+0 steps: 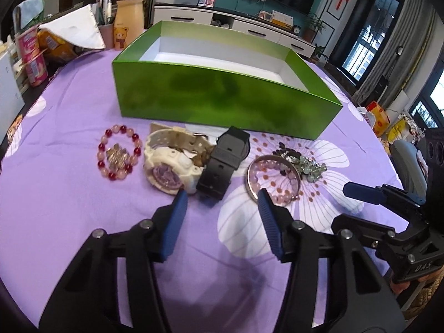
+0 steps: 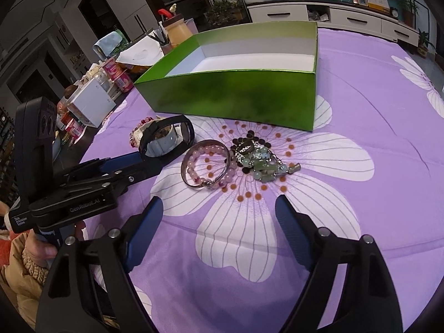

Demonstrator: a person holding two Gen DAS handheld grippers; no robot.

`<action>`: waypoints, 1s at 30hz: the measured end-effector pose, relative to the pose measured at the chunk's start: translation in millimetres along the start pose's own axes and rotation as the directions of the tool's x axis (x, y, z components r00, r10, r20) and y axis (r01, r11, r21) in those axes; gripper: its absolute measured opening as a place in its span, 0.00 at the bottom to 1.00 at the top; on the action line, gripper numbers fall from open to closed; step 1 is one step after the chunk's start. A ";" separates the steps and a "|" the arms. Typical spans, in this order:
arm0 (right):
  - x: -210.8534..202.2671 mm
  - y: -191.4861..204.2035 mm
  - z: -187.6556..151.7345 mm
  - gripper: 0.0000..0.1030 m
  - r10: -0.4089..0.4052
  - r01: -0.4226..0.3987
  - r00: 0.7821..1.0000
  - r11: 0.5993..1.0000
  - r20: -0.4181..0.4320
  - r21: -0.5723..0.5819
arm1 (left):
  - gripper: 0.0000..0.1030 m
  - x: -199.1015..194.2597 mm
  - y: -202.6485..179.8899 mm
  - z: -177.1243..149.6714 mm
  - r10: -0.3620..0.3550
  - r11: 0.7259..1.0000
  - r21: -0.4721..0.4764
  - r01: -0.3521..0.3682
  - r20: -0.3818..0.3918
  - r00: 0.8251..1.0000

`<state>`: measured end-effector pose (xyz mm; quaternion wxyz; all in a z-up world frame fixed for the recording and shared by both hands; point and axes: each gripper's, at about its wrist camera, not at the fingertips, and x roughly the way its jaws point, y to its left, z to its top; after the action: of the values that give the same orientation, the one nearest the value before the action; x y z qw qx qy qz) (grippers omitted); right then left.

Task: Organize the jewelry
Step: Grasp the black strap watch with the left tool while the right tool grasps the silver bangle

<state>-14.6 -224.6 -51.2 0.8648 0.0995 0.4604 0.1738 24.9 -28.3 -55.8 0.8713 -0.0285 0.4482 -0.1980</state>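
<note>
Items on my purple cloth (image 1: 69, 222), left to right from the left wrist view:

1. Red bead bracelet (image 1: 119, 152), flat, with a small metal charm lying inside its ring.
2. White watch (image 1: 169, 166), purple face up, strap curled behind it.
3. Black watch (image 1: 222, 163), touching the white watch on its right side.
4. Bangle (image 1: 273, 177), a metal ring with a pink bead bracelet (image 2: 206, 166) lying partly inside it.
5. Pendant heap (image 2: 259, 161), dark and pale green beads tangled, just beside the bangle.
6. Green box (image 1: 222, 102), open top, white inside, standing behind the whole row; I see nothing in the part of its floor that shows.

Left gripper (image 1: 220, 202): my jaws are spread wide and hold nothing; the tips hover low over the cloth, just short of the watches and the bangle.

Right gripper (image 2: 217, 205): likewise spread wide and holding nothing, tips above the cloth near the bangle and the heap.

Clutter (image 1: 33, 52) of tins and packets sits at the table's far left edge
</note>
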 end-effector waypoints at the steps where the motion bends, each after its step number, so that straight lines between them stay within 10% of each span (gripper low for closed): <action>1: 0.7 -0.7 0.5 0.81 0.003 -0.003 1.000 1.000 0.000 0.003 | 0.51 0.8 -1.0 1.2 0.005 1.000 0.009 -0.005 0.003 1.000; 14: 7.8 -1.4 5.0 0.79 0.011 -0.011 1.000 1.000 -0.012 0.002 | 0.22 14.1 0.4 16.5 0.017 0.999 0.036 -0.018 0.017 1.000; 30: 38.1 13.5 28.8 0.35 -0.042 0.039 0.999 0.998 -0.035 -0.057 | 0.18 -45.9 10.2 6.1 -0.031 0.999 -0.012 0.033 0.125 0.992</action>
<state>26.1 -197.6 -59.7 0.8621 0.0624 0.4729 0.1710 9.1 -2.7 -19.1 0.8940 -0.0540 0.3938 -0.2068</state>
